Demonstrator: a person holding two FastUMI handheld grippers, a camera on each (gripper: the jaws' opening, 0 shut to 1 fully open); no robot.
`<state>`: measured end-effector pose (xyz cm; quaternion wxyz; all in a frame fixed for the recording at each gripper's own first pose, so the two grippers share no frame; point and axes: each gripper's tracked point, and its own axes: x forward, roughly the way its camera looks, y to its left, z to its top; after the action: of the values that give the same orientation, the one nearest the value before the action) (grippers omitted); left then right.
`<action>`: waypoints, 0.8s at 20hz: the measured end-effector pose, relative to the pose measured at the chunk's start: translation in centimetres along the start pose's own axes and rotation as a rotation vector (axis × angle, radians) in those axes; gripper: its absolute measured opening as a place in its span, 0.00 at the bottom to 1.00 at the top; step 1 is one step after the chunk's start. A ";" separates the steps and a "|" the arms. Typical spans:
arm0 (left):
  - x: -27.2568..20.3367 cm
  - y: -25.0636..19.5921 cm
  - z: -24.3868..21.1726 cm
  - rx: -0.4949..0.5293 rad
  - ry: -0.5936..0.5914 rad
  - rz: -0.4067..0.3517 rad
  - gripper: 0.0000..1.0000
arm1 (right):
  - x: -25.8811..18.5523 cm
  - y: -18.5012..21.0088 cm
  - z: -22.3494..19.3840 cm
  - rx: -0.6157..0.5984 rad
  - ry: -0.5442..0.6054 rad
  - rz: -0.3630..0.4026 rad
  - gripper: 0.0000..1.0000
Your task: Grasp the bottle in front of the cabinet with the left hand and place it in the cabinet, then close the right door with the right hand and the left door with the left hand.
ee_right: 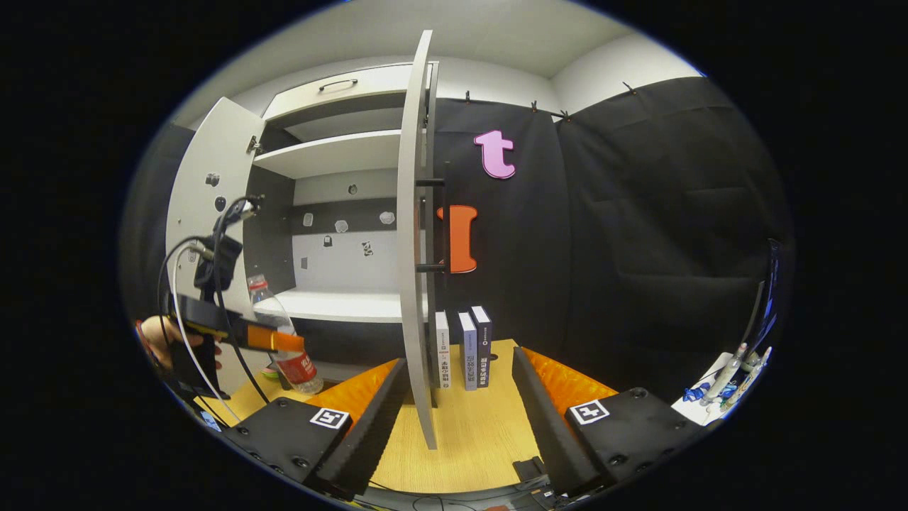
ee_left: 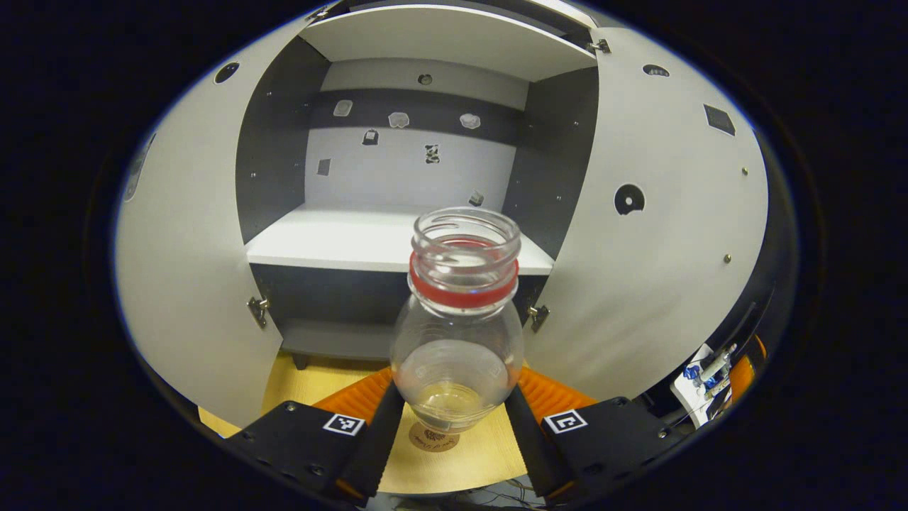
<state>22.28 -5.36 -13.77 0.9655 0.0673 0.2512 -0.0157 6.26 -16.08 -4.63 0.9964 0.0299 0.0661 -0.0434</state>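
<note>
Between the two fingers of the left gripper (ee_left: 454, 426), at the bottom centre of the left gripper view, stood the clear bottle (ee_left: 457, 326). Both fingers pressed on its lower body, so the tool was clamped on it. The bottle was upright, without a cap, and it appeared lifted a little above the wooden table (ee_left: 454, 465), in front of the open cabinet (ee_left: 397, 241).

The white shelf (ee_left: 340, 241) lay in the middle of that view, higher than the bottle's base. The left door (ee_left: 184, 284) and the right door (ee_left: 660, 234) stood wide open at both sides.

In the right gripper view, the right gripper (ee_right: 457, 419) waited at the bottom of the frame with its fingers apart and holding nothing. The edge of the right door ran down between them, but it seemed farther away, not touched. Three books (ee_right: 464, 348) stood behind the door.

To do this step well, the bottle should probably be raised until its base cleared the shelf's front edge, then carried straight in. It should be kept upright and away from the door hinges, and released only when it rested firmly on the shelf.
</note>
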 end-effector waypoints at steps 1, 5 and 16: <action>0.0 0.4 1.1 0.014 -0.008 0.005 0.78 | 0.1 -0.1 0.0 -0.001 -0.002 -0.005 0.97; 0.4 1.4 5.1 0.084 -0.039 0.031 0.77 | 0.0 -0.4 0.0 0.004 -0.001 -0.011 0.97; 4.4 0.7 12.8 0.109 -0.116 0.045 0.77 | 0.7 -3.2 -0.1 0.020 0.000 -0.052 0.91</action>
<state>32.34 -6.41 -4.72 0.9734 0.1244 0.1919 -0.0117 6.69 -19.29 -5.05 0.9946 0.0380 0.0665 -0.0700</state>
